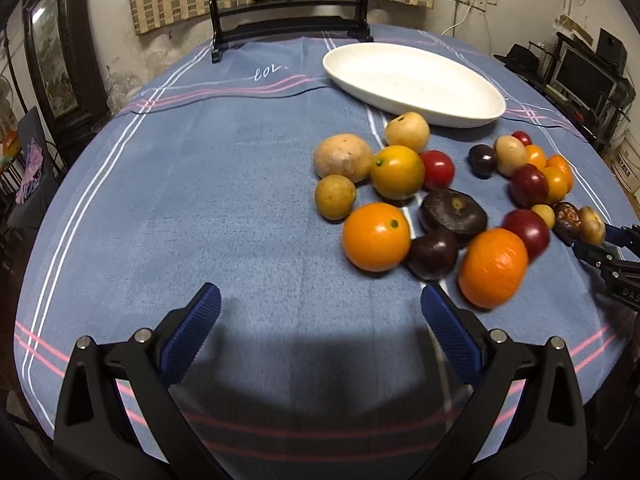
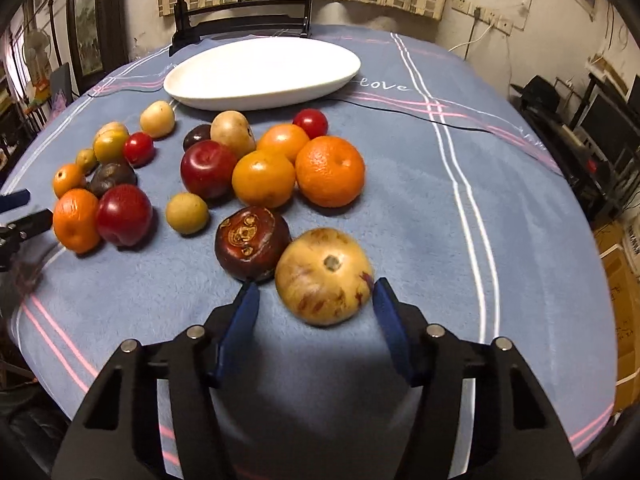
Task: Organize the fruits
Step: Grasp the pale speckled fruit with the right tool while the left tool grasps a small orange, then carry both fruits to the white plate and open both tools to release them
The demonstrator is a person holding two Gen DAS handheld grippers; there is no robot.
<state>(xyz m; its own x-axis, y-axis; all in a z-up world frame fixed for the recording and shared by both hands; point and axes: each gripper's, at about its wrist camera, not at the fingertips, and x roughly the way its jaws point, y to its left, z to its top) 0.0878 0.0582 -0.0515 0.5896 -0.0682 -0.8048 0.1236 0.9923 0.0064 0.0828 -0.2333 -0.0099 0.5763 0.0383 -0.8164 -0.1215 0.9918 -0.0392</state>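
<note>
**Pale fruit framed by the right jaws**

In the right wrist view, the right gripper (image 2: 316, 300) is seen low in the frame with its jaws parted around a pale speckled fruit (image 2: 323, 276). The right pad lies at the fruit's edge; a gap is left at the left pad, so no grip is made. A dark brown fruit (image 2: 252, 249) sits just left. Further up, oranges and red fruits are clustered. The white dish (image 2: 262, 72) rests empty at the counter's far side. The left gripper (image 1: 320, 316) is held wide open over bare cloth.
</note>
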